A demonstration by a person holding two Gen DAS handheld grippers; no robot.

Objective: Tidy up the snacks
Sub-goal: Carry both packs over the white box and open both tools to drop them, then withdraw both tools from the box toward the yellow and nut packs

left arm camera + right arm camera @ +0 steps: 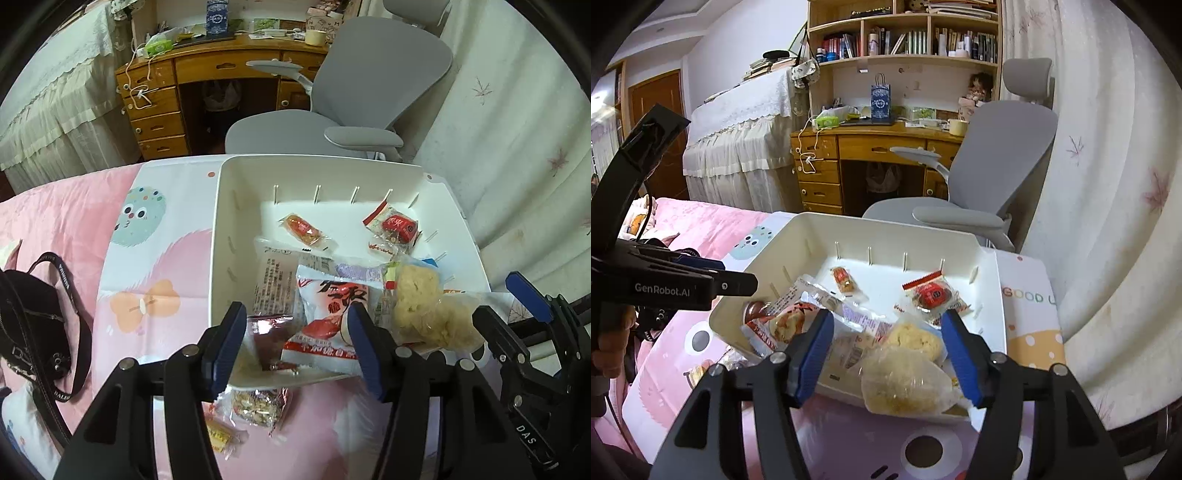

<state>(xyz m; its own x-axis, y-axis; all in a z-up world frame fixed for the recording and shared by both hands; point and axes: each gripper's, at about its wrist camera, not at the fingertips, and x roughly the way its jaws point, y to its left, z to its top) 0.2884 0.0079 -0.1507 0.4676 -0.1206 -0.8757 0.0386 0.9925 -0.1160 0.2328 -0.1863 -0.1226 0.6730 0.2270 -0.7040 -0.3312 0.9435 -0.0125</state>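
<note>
My left gripper [295, 343] hangs over the near edge of the white bin [221, 236], jaws parted, nothing pinched. A red-and-white packet [325, 325] lies between the blue pads without either one pressing it. My right gripper [886, 354] stands parted too, straddling a clear bag of pale puffed snack [905, 384] that slumps over the bin's near rim; its pads look clear of the bag, though the right pad sits very close.

Inside the bin, the packets crowd the near half: a printed clear wrapper [273, 280], a dark red foil pack [267, 339] under the left pad, a second pale snack bag [417, 291]. Toward the far wall, apart from the heap, lie a small orange bar [304, 229] and a red sweet in clear wrap [397, 229].

Two snacks are outside the bin, on the pink bedspread [55, 221] just below its near rim: a nut bar [258, 406] and a small yellow packet [219, 435], both partly hidden by my left finger.

A black handbag [33, 332] lies on the bed to the left, well apart from the bin. Beyond the bed's far edge stand a grey office chair [369, 99] and a wooden desk [166, 99] strewn with clutter; a pale curtain [517, 129] hangs to the right. In the right view, the left gripper's black body blocks the bed's left side, with fingers of a hand [611, 343] on its handle.
</note>
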